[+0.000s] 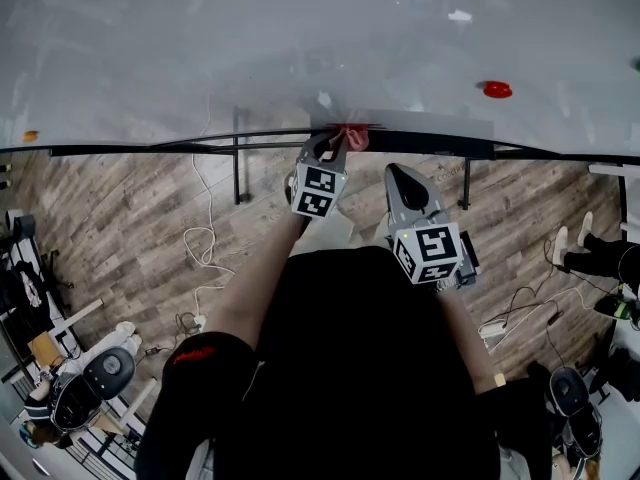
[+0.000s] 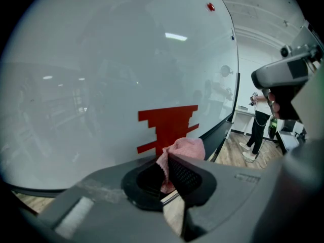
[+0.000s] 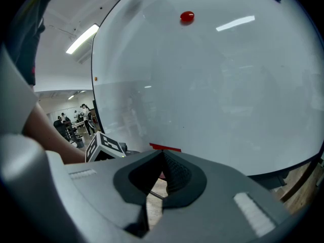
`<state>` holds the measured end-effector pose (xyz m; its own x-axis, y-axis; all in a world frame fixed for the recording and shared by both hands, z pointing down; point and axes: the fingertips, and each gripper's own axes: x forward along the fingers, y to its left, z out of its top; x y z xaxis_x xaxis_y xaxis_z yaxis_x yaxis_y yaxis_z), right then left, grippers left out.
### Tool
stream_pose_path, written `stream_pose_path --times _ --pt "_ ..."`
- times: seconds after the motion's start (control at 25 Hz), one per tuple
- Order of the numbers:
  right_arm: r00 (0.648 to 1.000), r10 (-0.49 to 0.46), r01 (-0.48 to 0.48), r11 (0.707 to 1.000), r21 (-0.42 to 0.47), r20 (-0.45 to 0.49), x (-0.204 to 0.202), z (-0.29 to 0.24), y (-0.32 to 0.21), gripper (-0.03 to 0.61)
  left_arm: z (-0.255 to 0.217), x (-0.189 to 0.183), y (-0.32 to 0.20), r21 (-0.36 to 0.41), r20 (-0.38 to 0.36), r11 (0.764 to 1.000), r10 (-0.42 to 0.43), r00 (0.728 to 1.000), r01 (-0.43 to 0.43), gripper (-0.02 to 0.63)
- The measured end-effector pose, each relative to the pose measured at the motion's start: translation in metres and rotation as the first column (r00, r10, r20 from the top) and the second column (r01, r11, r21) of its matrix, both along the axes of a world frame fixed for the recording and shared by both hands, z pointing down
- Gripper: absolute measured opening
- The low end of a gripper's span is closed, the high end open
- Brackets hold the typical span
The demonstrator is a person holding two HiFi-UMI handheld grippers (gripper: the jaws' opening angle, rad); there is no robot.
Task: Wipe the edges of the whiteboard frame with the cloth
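The whiteboard (image 1: 300,38) fills the top of the head view, its dark bottom frame edge (image 1: 150,148) running left to right. My left gripper (image 1: 336,144) is shut on a pink cloth (image 1: 353,136) and presses it against that bottom edge near the middle. In the left gripper view the cloth (image 2: 185,149) bulges out between the jaws, just under a red mark (image 2: 169,127) on the board. My right gripper (image 1: 399,173) hangs a little lower and to the right, off the board, its jaws shut with nothing in them (image 3: 163,157).
A red magnet (image 1: 497,89) sits on the board to the right, also visible as the magnet (image 3: 187,16). Below the board are its stand legs (image 1: 238,168), wood flooring, loose cables (image 1: 205,238) and chairs. A person (image 2: 260,123) stands beyond the board's far end.
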<state>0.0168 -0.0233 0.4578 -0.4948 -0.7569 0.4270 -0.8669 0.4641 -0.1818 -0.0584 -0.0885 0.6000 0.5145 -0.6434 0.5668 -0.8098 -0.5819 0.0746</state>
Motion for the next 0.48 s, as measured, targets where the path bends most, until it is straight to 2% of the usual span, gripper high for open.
stream_pose_path --times 0.48 --pt "1.000 0.006 -0.006 1.000 0.003 -0.017 -0.022 0.002 0.001 0.002 0.000 -0.017 0.001 0.003 -0.007 1.000 0.022 1.000 -0.022 0.017"
